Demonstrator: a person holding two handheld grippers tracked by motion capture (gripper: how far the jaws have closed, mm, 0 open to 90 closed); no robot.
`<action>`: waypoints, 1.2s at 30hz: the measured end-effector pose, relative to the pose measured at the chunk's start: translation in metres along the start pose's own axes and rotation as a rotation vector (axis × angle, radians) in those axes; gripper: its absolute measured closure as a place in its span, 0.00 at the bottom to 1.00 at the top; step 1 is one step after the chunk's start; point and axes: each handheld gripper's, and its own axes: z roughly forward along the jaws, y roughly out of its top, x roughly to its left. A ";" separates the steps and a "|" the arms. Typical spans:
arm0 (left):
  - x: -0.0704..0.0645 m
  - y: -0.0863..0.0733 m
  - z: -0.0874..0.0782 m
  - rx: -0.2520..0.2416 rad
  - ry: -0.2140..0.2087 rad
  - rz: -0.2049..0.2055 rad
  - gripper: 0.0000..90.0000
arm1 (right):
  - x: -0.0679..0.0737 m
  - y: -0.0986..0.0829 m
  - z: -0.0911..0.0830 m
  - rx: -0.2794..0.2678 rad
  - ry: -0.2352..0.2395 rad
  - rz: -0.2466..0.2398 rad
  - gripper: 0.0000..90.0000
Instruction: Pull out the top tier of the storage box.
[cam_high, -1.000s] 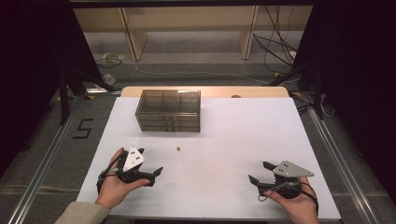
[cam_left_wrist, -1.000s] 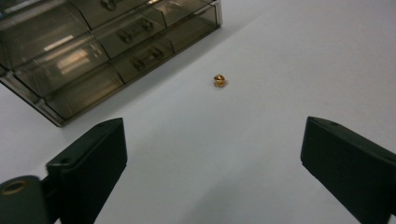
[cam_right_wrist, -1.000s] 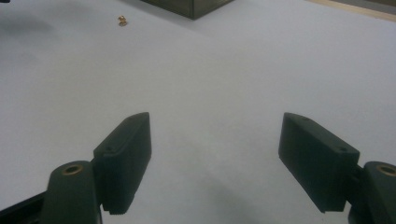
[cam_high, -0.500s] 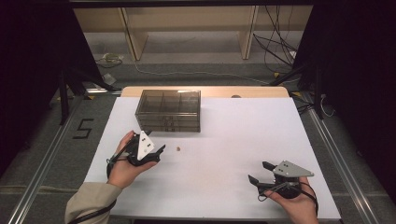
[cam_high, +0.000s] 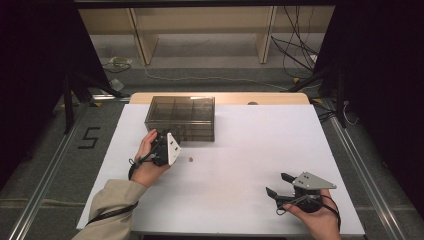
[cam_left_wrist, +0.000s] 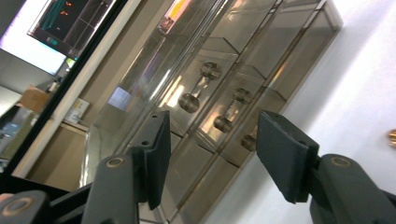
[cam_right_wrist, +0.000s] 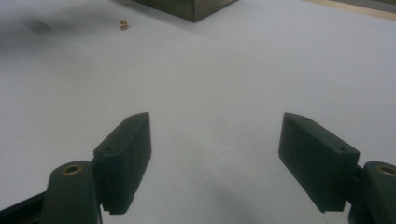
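Observation:
A smoky see-through drawer box (cam_high: 181, 117) stands at the back left of the white table (cam_high: 250, 145). My left gripper (cam_high: 161, 140) is tilted on its side, just in front of the box's left drawers. It is open and holds nothing. In the left gripper view its open jaws (cam_left_wrist: 214, 136) frame the drawer fronts (cam_left_wrist: 243, 60) and their round knobs (cam_left_wrist: 222, 123), still a short way off. A small brass piece (cam_high: 190, 160) lies on the table right of that hand. My right gripper (cam_high: 279, 184) rests open and empty near the front right edge, its jaws (cam_right_wrist: 215, 158) over bare table.
In the right gripper view the brass piece (cam_right_wrist: 123, 23) and a corner of the box (cam_right_wrist: 194, 10) lie far ahead. A wooden strip (cam_high: 280, 98) runs along the table's back edge. Beyond it are shelf legs and floor cables (cam_high: 295, 55).
My left gripper has moved forward from the front left edge up to the drawer box and rolled onto its side. The right gripper has stayed still.

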 end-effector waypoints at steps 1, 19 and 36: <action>0.000 0.001 0.004 0.001 0.015 0.015 0.52 | 0.000 0.000 0.000 0.000 0.000 0.000 0.29; -0.004 0.004 0.016 0.022 0.096 0.128 0.61 | 0.000 0.000 0.001 0.006 0.008 -0.002 0.29; -0.009 0.006 0.022 0.025 0.139 0.185 0.71 | 0.000 0.000 0.001 0.005 0.011 0.001 0.29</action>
